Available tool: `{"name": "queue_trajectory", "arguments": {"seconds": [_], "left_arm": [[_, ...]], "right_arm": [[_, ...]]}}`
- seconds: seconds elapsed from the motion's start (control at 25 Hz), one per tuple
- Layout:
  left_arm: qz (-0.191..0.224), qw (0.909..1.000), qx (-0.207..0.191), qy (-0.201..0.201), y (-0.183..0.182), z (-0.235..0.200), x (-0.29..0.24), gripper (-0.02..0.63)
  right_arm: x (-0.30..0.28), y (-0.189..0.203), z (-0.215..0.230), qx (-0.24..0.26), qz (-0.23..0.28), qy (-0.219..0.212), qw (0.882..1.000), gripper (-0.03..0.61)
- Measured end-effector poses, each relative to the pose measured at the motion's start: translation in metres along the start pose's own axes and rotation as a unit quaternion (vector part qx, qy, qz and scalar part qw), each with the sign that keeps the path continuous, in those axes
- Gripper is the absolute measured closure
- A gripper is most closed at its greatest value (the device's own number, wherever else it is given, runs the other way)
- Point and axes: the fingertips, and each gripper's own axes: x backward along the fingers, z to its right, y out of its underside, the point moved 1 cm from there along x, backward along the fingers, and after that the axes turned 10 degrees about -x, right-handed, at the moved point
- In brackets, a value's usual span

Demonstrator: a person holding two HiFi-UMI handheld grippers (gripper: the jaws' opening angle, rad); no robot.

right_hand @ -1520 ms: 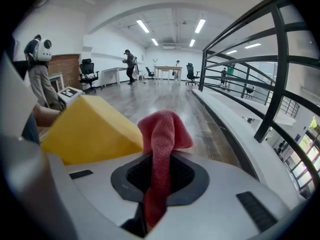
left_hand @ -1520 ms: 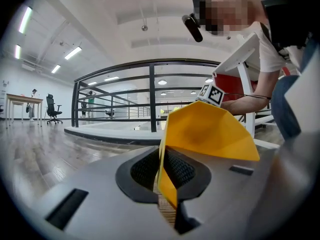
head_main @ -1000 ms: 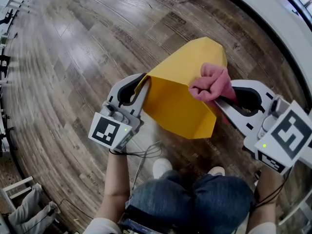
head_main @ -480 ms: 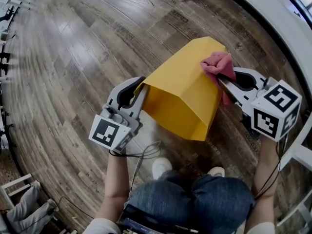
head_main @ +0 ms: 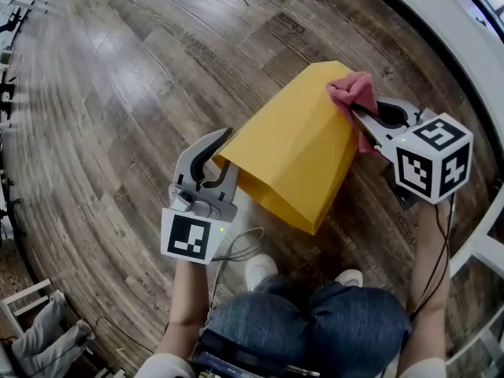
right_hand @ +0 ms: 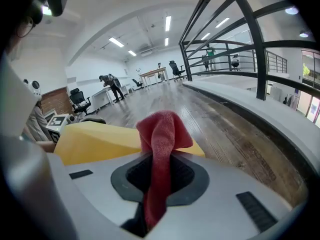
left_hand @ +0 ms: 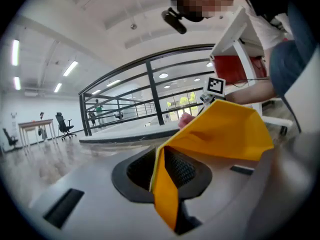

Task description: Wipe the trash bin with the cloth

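Note:
The yellow trash bin (head_main: 299, 156) is held off the floor on its side, open end toward me. My left gripper (head_main: 224, 146) pinches the near rim; in the left gripper view the thin yellow wall (left_hand: 165, 199) runs between the pads, and the jaws are opening slightly. My right gripper (head_main: 356, 118) is shut on a pink-red cloth (head_main: 352, 93), which lies against the bin's far upper corner. In the right gripper view the cloth (right_hand: 161, 134) stands up between the jaws with the bin (right_hand: 95, 140) just beyond it.
Wooden plank floor (head_main: 142, 77) lies below. A white curved ledge (head_main: 441, 30) with a black railing (right_hand: 250, 39) runs along the right. My knees (head_main: 315, 329), shoes and a cable (head_main: 236, 246) are under the bin. Desks, chairs and people stand far off.
The right gripper slid the cloth along the bin's top, from mid-wall to the far corner. The left gripper shifted slightly toward me, and the bin rotated with it.

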Motion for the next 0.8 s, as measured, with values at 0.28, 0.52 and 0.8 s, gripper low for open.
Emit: {"name": "queue_trajectory", "arguments": {"seconds": [0.28, 0.52, 0.8], "left_arm": [[-0.072, 0.9752, -0.206, -0.038, 0.008, 0.009, -0.001, 0.574], [-0.063, 0.9781, -0.196, -0.033, 0.015, 0.013, -0.002, 0.574], [-0.049, 0.9924, -0.107, 0.036, 0.004, 0.008, -0.012, 0.572]], "right_arm": [[-0.015, 0.0, 0.0, -0.004, 0.003, 0.003, 1.0, 0.528], [-0.019, -0.002, 0.001, 0.002, 0.006, 0.009, 1.0, 0.528], [0.023, -0.015, -0.061, 0.034, 0.022, -0.092, 0.995, 0.528]]}}
